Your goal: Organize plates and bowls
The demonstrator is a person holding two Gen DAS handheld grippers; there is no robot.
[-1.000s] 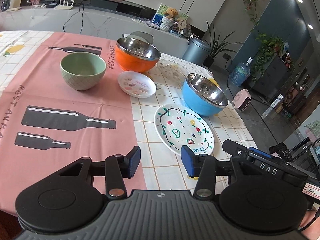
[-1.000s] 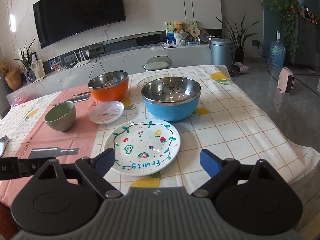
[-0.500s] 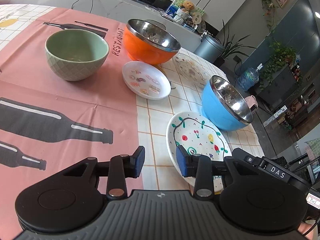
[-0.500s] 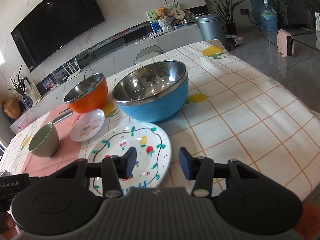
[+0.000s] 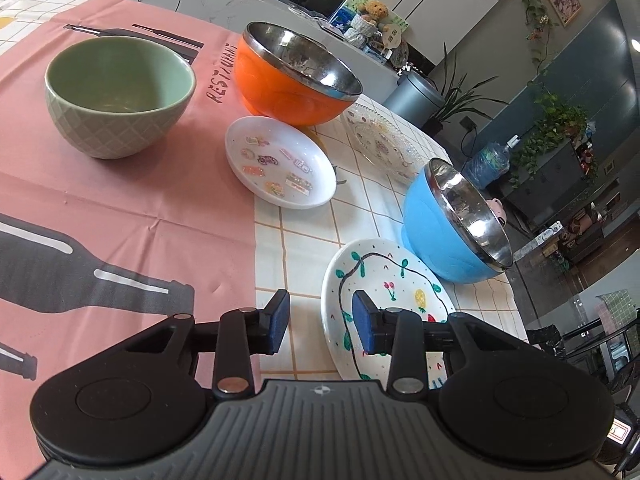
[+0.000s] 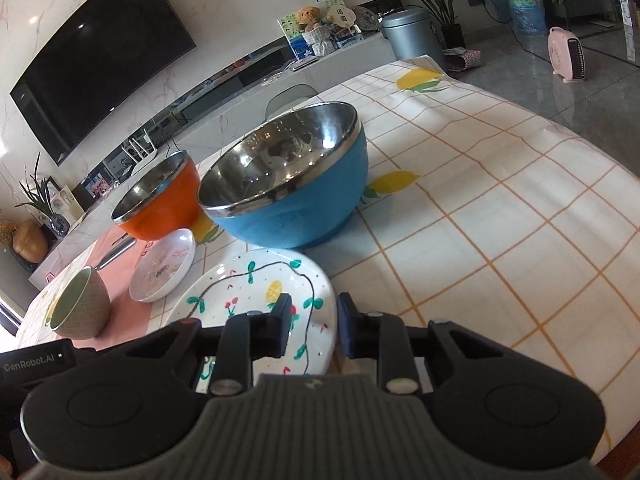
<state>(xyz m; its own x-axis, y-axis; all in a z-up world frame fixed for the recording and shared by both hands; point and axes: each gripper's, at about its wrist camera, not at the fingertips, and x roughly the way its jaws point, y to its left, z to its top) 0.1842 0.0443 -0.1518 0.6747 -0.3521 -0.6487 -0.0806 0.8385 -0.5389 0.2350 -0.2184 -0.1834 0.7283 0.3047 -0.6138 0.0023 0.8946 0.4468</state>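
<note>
Since a second earlier we had brought both grippers down to the fruit-painted plate (image 6: 256, 300) — the left gripper (image 5: 320, 326) straddling its left rim, the right gripper (image 6: 314, 330) its right rim, both parted, neither clamping. The blue bowl (image 6: 296, 200) stood just behind the plate.

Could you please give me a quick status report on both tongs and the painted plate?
Left tongs open, straddling painted plate left rim. Right tongs open, straddling its right rim. Plate flat on table, ungripped. Blue bowl close behind it.
</note>
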